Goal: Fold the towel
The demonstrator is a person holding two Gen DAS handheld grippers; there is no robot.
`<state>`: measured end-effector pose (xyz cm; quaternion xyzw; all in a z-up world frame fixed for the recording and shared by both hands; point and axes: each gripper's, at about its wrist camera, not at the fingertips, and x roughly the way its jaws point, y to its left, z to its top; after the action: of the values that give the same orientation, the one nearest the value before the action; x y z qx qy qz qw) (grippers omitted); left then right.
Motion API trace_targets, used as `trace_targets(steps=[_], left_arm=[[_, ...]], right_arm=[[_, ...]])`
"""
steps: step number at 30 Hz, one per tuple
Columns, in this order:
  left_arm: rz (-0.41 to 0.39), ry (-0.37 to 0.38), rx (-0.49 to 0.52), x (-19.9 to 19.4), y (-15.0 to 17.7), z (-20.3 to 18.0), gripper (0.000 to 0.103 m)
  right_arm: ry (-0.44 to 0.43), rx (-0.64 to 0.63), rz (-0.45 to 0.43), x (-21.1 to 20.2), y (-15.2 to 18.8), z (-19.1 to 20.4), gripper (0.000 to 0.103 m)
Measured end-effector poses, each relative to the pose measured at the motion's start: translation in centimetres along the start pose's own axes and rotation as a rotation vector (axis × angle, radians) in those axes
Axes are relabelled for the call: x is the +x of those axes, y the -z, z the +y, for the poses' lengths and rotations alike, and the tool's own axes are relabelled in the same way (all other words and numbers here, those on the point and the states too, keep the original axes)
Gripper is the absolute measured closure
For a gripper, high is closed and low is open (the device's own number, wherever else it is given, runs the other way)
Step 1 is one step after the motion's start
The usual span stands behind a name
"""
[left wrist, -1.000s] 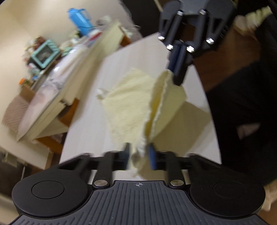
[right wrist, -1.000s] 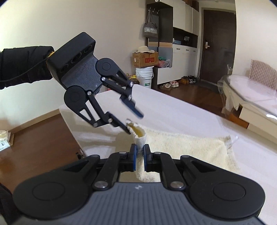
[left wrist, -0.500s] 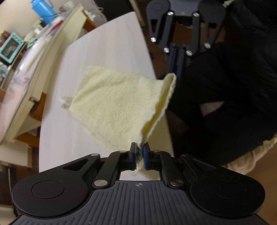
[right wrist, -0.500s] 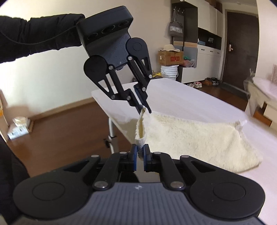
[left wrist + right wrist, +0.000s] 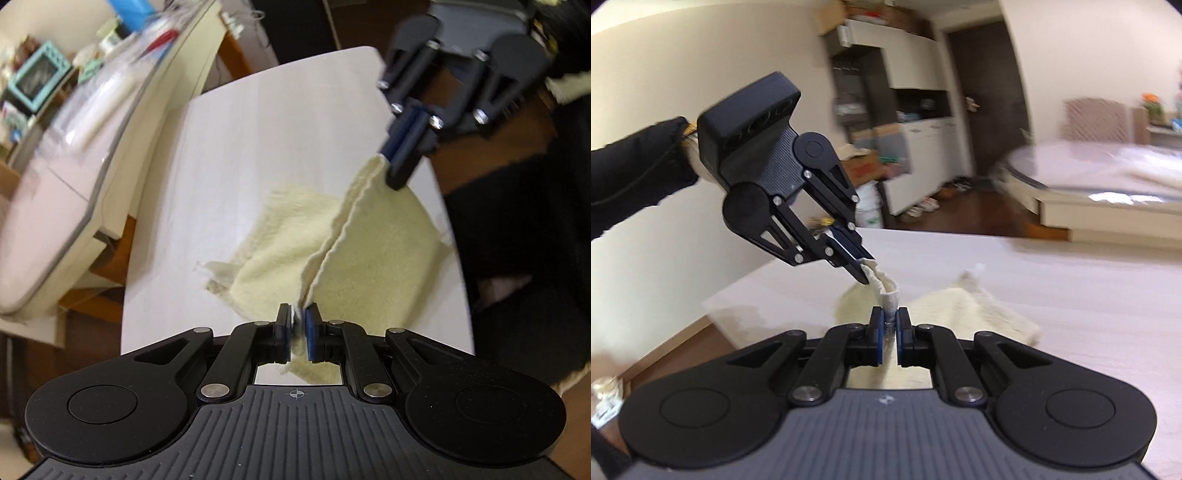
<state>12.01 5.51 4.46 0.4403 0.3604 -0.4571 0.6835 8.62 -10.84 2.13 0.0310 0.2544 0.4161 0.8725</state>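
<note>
Both grippers (image 5: 296, 325) (image 5: 888, 328) seemingly pinch lifted towel (image 5: 376, 258) edge.

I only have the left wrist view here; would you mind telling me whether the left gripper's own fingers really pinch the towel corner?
Observer: Yes, in the right wrist view the left gripper is shut on the towel edge.
Operator: Thank you. Is the right gripper holding too?
Observer: The right gripper is shut on the same edge, close beside the left one.
Operator: And what lies beyond the table?
Observer: A dark door and white cabinets.

Left gripper (image 5: 296, 325) and right gripper (image 5: 889, 326), fingers clamped, close together.
</note>
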Motion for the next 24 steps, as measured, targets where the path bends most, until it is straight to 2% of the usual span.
trace_targets(steps=[4,14,18,21,24], left_arm=[[-0.008,0.010,-0.024,2.1,-0.8,2.4,0.092],[-0.018,0.003,-0.082,5.9,-1.2,4.9,0.088],[-0.020,0.000,-0.106,7.2,-1.2,5.8,0.084],[-0.023,-0.004,-0.125,8.0,-1.2,6.3,0.076],[-0.029,-0.013,-0.146,8.5,-1.0,6.7,0.069]], right_arm=[[0.053,0.077,0.005,2.1,-0.3,-2.6,0.096],[0.099,0.226,0.006,3.3,1.2,-7.7,0.096],[0.131,0.237,0.009,2.7,2.1,-8.2,0.096],[0.166,0.217,0.045,2.8,2.8,-8.1,0.095],[0.202,0.200,0.066,3.2,3.3,-8.3,0.085]])
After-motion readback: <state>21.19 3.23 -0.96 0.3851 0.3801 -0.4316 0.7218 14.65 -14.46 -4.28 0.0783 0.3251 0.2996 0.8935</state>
